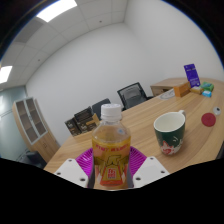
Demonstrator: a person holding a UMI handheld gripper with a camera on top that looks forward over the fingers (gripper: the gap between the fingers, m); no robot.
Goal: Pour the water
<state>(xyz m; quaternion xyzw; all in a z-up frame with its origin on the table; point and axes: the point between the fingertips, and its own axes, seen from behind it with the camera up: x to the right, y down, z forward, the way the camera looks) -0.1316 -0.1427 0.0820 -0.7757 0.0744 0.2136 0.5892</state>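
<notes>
A clear plastic bottle (111, 145) with a white cap, amber liquid and a red-and-yellow label stands upright between my fingers, held above the wooden table (190, 135). My gripper (111, 165) is shut on the bottle, and the magenta pads (94, 161) press its label on both sides. A white cup (170, 131) with a green pattern stands on the table to the right of the bottle, a little beyond my fingers, with its mouth open upward.
A small red object (209, 119) lies beyond the cup. Farther back on the table are a purple box (191, 74), a cardboard box (166, 90) and a teal item (208, 89). Black office chairs (131, 96) line the far side, and a cabinet (33, 125) stands at left.
</notes>
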